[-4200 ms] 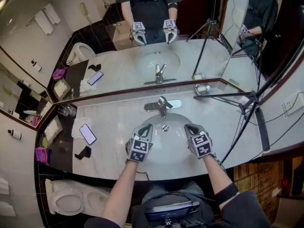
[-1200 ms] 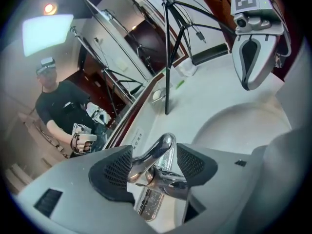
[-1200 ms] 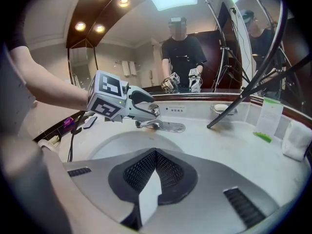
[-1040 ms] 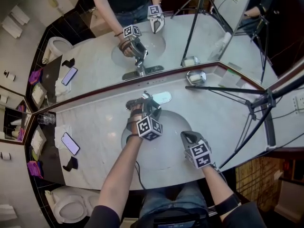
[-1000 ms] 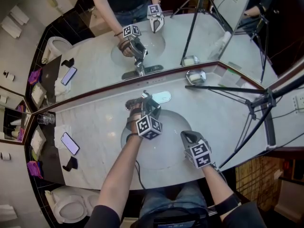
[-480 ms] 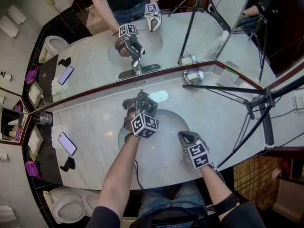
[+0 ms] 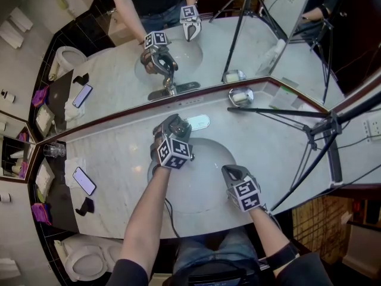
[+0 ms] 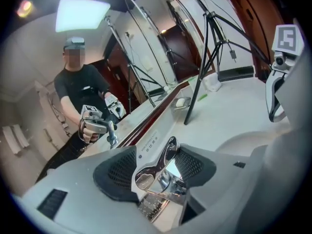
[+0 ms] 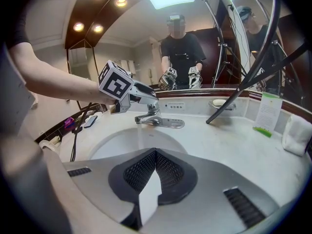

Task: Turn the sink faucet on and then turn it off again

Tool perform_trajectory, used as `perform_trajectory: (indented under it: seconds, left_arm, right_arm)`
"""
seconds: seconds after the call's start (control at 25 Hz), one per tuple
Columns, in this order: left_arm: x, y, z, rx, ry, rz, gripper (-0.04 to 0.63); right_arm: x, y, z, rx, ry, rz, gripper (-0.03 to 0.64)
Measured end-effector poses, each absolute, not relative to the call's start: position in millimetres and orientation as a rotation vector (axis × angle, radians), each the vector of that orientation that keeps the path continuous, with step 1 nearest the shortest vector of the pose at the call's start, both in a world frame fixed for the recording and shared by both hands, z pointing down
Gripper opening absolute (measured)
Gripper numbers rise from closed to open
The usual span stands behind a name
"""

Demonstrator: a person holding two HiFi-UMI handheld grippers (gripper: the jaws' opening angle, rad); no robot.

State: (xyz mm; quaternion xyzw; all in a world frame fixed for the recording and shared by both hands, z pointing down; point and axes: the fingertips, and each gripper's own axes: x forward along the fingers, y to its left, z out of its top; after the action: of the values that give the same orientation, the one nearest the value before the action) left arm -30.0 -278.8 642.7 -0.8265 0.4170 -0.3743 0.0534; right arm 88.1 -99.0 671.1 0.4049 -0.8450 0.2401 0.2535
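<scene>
The chrome faucet (image 7: 197,123) stands at the back of the white basin (image 7: 205,186). My left gripper (image 7: 172,124) reaches over it. In the left gripper view its jaws (image 8: 156,156) flank the chrome lever handle (image 8: 157,167), which fills the gap between both pads; they have just been closing on it. In the right gripper view the left gripper (image 9: 148,98) sits on top of the faucet (image 9: 155,121) and a thin stream of water (image 9: 141,131) runs into the basin. My right gripper (image 7: 230,171) hovers over the basin's front right, shut and empty (image 9: 155,154).
A tripod leg (image 7: 280,113) crosses the counter at the right, beside a soap dish (image 7: 240,96). A phone (image 7: 83,180), a glass (image 7: 52,149) and a dark holder (image 7: 88,205) lie at the left. A mirror rises behind the faucet. A toilet (image 7: 83,261) stands below left.
My left gripper has risen and rolled on the faucet handle, shifting a little left in the head view; its marker cube has turned. The right gripper has kept still.
</scene>
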Motion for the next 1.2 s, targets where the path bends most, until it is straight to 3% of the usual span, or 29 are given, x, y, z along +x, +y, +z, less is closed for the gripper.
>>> perform_trajectory:
  seconds: [0.56,1.2]
  left_arm:
    - [-39,-286,636,-2.586,1.342,-1.116,0.255]
    - [-46,-246,623,-2.51,1.289,-1.198,0.21]
  right_arm:
    - [95,-100,672,1.119,-2.301,0.621,0.023]
    - [80,-87,649,1.093,-2.326,0.602,0.021]
